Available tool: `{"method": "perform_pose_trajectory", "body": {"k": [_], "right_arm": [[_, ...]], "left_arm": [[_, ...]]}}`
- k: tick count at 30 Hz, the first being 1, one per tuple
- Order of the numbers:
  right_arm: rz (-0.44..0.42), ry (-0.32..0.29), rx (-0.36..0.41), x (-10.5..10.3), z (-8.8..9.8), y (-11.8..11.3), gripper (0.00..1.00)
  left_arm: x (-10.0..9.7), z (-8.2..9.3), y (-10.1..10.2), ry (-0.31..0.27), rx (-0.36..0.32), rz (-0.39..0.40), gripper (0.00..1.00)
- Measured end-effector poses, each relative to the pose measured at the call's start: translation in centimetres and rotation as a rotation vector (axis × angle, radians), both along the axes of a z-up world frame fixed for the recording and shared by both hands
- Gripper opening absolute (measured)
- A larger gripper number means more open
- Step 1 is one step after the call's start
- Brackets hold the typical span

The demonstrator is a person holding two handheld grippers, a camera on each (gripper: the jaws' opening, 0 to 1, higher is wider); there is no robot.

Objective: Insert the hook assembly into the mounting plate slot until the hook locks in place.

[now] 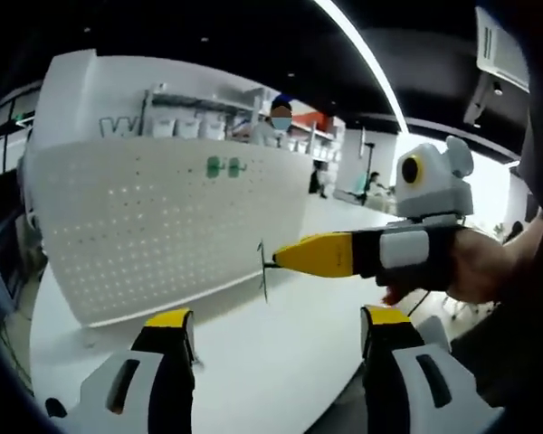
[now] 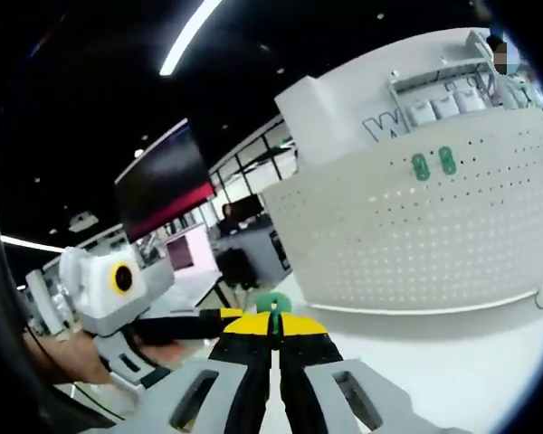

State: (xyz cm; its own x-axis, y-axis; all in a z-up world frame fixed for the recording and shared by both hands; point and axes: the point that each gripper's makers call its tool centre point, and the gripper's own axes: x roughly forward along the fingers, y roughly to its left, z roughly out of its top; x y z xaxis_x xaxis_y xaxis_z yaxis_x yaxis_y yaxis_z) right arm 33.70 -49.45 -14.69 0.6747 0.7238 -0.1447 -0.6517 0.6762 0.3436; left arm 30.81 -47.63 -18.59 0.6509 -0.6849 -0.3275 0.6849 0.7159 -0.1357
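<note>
Pegboard [image 1: 163,226] behind held hook [image 1: 264,267].

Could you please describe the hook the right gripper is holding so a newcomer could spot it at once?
Start at the white pegboard standing on the table. In front of it the right gripper pinches a thin dark wire hook. Unlike the two green hooks already on the board, it hangs in the air.

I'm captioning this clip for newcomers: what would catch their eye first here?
The big white pegboard standing upright on the white table, with two green hooks already near its top. Next, the right gripper pinching a thin wire hook in front of the board; in its own view the jaws close on a green piece.
</note>
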Motion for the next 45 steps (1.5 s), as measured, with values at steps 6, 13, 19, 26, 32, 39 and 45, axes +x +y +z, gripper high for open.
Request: {"method": "perform_pose_trajectory", "body": {"k": [6,13,19,26,32,39,45], "right_arm": [[-0.046,-0.018,-0.027,1.3,-0.2,-1.5,0.0],[-0.075,-0.068,-0.096,2.3,-0.2,-2.5,0.0],[-0.091,-0.095,-0.141,3.2,-0.2,-3.1,0.0],[-0.137,-0.134,-0.181,5.3,-0.1,-4.6,0.0],[-0.186,-0.15,-0.192,7.3,0.2,-6.0,0.0],[-0.267,-0.166,-0.194,10.2,0.8,-8.6,0.0],[-0.332,-0.184,-0.186,12.9,1.7,-10.7,0.0]], "left_arm": [[-0.3,-0.6,-0.3,0.006,0.041,-0.025,0.86],[-0.5,-0.3,-0.7,-0.005,0.044,-0.025,0.94],[-0.1,0.2,-0.3,-0.027,0.049,-0.004,0.99],[-0.2,0.4,-0.3,-0.033,0.07,-0.011,1.0],[-0.5,0.4,-0.4,-0.025,0.068,-0.018,1.0],[-0.3,0.2,-0.1,-0.012,0.069,-0.004,1.0],[0.1,0.1,0.0,0.0,0.058,0.008,1.0]]}}
